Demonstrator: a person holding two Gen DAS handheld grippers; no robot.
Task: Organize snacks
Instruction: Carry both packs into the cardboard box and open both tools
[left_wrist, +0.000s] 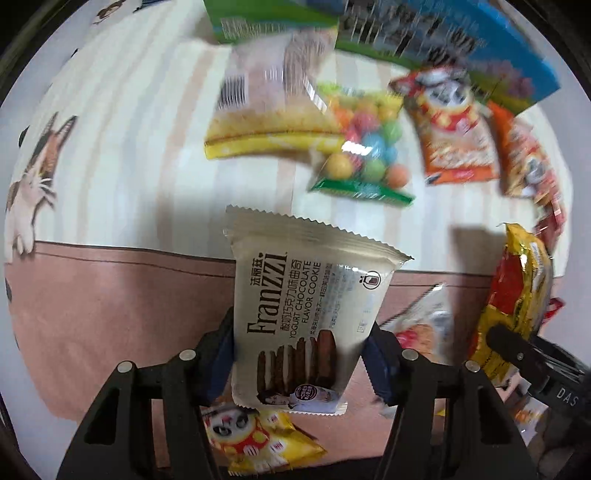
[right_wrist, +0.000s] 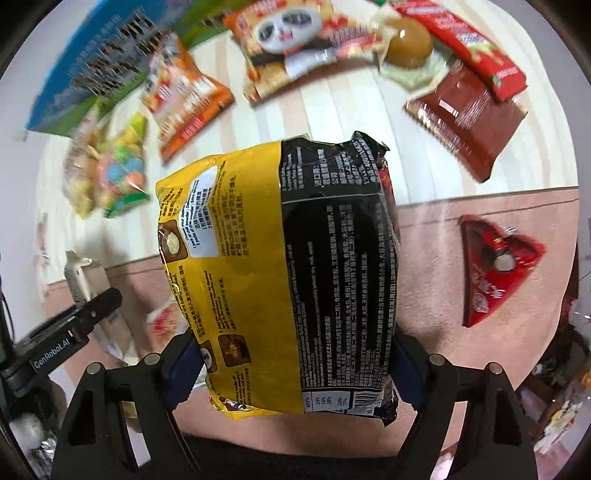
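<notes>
Nearest the left wrist camera, the left tongs (left_wrist: 299, 354) are clamped on a cream Franzzi yogurt chocolate cookie packet (left_wrist: 306, 310), blue pads pressing both of its sides and holding it upright above the pink cloth (left_wrist: 110, 325). Under the packet's lower edge lies a yellow panda-print snack bag (left_wrist: 258, 443). Beyond, on the striped cloth (left_wrist: 129, 147), lie a yellow-edged cake packet (left_wrist: 273, 110), just beside it a bag of coloured candy balls (left_wrist: 365, 147), and an orange panda snack bag (left_wrist: 454, 133). A cartoon cat (left_wrist: 37, 173) is printed at the cloth's left edge.

In the right wrist view, the right tongs (right_wrist: 295, 365) grip a yellow-and-black instant noodle packet (right_wrist: 288, 273) by its sides, back face with printed text toward the camera, lifted above the pink cloth. A red triangular snack packet (right_wrist: 495, 266) lies to its right on the pink cloth. Farther off on the striped cloth sit a dark red packet (right_wrist: 469, 118), a red stick packet (right_wrist: 472, 48) overlapping it, a wrapped brown egg (right_wrist: 408, 42) and a blue box (right_wrist: 96, 62), blurred.
</notes>
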